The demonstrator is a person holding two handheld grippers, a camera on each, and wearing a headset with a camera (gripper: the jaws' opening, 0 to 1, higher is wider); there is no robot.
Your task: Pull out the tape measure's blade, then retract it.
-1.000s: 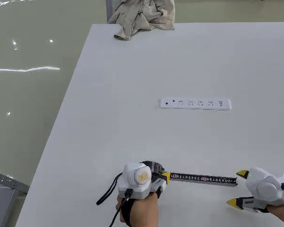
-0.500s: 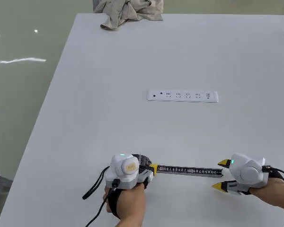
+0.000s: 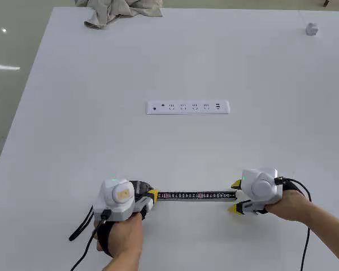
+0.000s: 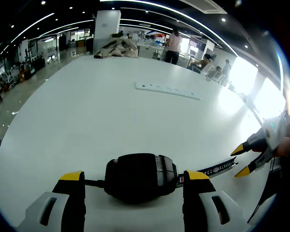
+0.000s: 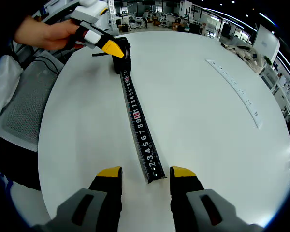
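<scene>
your right gripper [image 5: 146, 173] fingers spread astride blade [image 5: 137, 116] tip | left gripper [image 4: 135, 178] flanks case [image 4: 141, 166], grip unclear | blade springy: pinch the hook [image 5: 154, 177]

Counting as I go: two tongs in my hands, left gripper [image 4: 134, 175] and right gripper [image 5: 146, 172]. One tape measure [image 4: 141, 176] near me, with one blade [image 3: 195, 196]. One power strip [image 3: 187, 106] farther off. One heap of cloth [image 3: 120, 8] far left, one small grey lump [image 3: 311, 29] far right. One white table [image 3: 101, 113].
</scene>
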